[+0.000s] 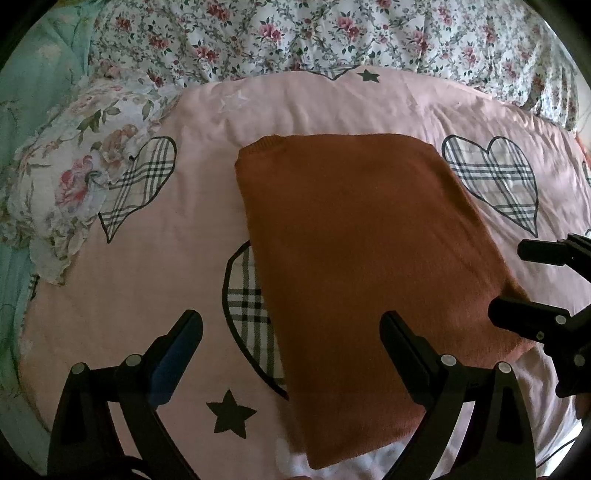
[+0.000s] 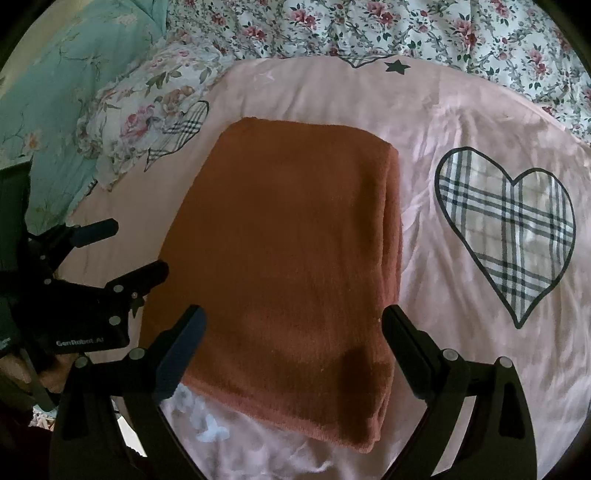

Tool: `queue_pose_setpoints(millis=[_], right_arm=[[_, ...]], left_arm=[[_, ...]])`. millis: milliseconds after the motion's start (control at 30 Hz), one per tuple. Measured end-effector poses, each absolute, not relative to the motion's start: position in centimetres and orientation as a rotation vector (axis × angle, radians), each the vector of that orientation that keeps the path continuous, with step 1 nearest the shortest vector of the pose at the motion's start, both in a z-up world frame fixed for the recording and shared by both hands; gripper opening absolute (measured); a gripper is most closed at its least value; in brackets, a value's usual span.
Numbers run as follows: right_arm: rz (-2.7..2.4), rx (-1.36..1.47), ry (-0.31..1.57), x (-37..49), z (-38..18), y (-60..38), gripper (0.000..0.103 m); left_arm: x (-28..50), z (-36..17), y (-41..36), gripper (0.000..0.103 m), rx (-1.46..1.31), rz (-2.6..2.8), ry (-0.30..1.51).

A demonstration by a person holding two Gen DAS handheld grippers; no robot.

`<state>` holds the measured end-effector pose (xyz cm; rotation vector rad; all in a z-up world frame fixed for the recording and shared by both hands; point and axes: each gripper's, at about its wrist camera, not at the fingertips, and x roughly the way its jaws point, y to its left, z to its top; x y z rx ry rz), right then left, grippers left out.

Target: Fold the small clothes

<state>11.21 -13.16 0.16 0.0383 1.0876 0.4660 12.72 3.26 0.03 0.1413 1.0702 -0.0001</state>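
Nearest in both wrist views are the tools themselves. The left hand-held gripper [image 1: 291, 354] hangs with its jaws spread wide and nothing between them; the right hand-held gripper [image 2: 295, 350] is likewise wide apart and empty. Neither touches cloth, as far as the pictures show.

Just beyond them lies the rust-orange garment [image 2: 284, 258], folded into a thick, tidy oblong on the bed's pink cover [image 2: 443, 122]. Its long axis runs from near to far, roughly in line with the way both tools point, leaning a little leftward at the far end in the left wrist view. The near short edge sits just below the right tool, whose jaws bracket almost the full width of that edge. From the left tool the garment lies ahead and to the right: its right finger [image 1: 406, 350] hangs over the cloth, while its left finger is over bare cover near a printed star [image 1: 231, 413]. So the right hand looks the better centred of the two for any next fold, which would probably carry the near edge toward the far one; the left would have to shift rightward to match.

Well beyond, a plaid heart [image 2: 513, 229] lies right of the garment, and floral bedding [image 2: 406, 26] crosses the far side.
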Motion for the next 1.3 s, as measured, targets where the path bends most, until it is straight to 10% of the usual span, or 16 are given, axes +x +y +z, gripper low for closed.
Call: queue_pose_setpoints(millis=[933, 1300], right_arm=[[0.445, 0.132, 1.073, 14.4, -0.5, -14.3, 0.096], [0.310, 0.402, 1.134, 17.6, -4.2, -18.2, 0.038]], left_arm=[[14.8, -1.6, 6.3, 0.097, -0.041, -0.039, 1.149], [17.2, -5.5, 9.9, 0.096, -0.337, -0.101, 1.251]])
